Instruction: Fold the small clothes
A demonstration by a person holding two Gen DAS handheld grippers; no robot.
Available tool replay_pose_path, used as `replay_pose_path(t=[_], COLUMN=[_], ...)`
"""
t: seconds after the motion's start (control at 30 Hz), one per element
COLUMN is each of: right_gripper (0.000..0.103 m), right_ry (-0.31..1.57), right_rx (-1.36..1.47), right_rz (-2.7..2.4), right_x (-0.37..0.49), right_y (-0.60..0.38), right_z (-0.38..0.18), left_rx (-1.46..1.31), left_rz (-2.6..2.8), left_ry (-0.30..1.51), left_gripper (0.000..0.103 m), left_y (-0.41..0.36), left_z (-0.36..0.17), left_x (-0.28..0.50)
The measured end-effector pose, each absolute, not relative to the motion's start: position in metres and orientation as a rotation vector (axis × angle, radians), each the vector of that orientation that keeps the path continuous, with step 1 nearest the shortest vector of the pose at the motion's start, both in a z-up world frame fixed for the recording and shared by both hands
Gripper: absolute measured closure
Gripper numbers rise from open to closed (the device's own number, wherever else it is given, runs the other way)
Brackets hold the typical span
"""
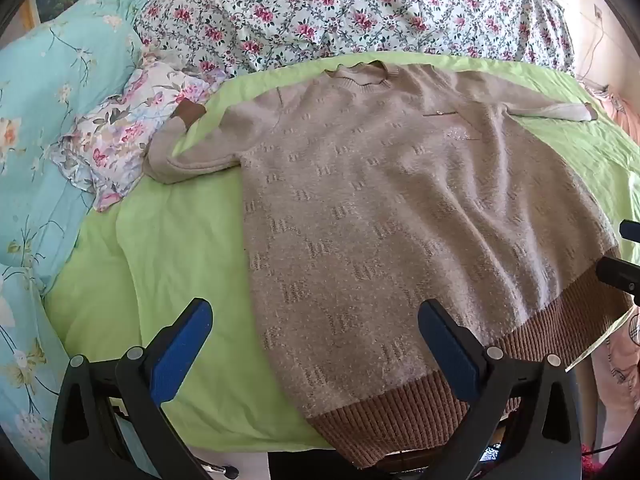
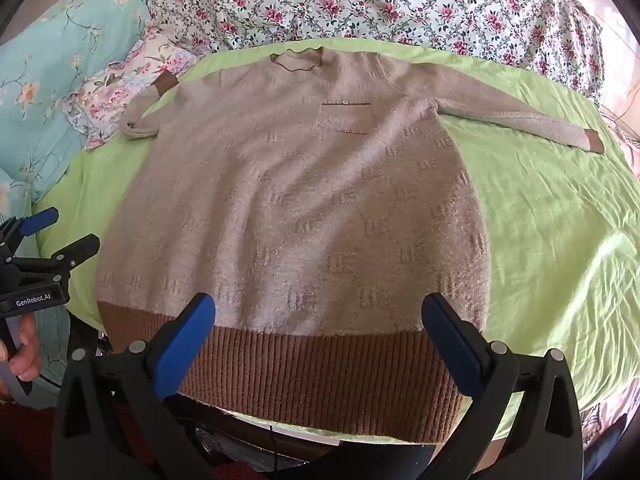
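Beige knit sweater (image 2: 288, 208) spread flat on green sheet (image 2: 552, 232), brown ribbed hem (image 2: 320, 376) nearest, directly ahead of right gripper (image 2: 320, 344), fingers spread wide, holding nothing. Left gripper (image 1: 316, 344) likewise agape, over hem's left corner. Beyond collar, floral quilt (image 2: 400, 4).

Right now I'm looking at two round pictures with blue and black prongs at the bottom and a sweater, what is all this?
Those prongs are two hand-held claws, one in each of a person's hands, each carrying a wide-angle camera. One picture looks along the left claw, the other along the right claw. Both claws are open and hold nothing. A beige sweater with a brown ribbed hem lies spread flat on a green sheet, sleeves out to the sides. Floral bedding is piled behind it. In the right picture you also see the left claw from the side.
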State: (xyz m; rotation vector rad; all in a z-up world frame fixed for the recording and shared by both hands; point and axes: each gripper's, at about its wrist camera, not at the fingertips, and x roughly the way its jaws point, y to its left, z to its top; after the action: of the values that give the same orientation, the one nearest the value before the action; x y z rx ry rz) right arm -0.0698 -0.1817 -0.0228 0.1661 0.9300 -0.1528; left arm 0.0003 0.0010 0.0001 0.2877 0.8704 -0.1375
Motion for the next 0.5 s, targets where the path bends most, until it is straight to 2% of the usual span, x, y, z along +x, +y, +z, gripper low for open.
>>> replay_pose_path(t=[0.5], right_gripper=[0.000], right_ry=[0.863], right_rx=[0.147], right_rz=[-0.160], right_x=[-0.0679], right_y=[-0.1811], right_z=[-0.0219], left_rx=[0.275], left_rz=[-0.138], left_ry=[0.865], left_gripper=[0.000], left_y=[-0.0016], left_z=[-0.0002], left_x=[0.0030])
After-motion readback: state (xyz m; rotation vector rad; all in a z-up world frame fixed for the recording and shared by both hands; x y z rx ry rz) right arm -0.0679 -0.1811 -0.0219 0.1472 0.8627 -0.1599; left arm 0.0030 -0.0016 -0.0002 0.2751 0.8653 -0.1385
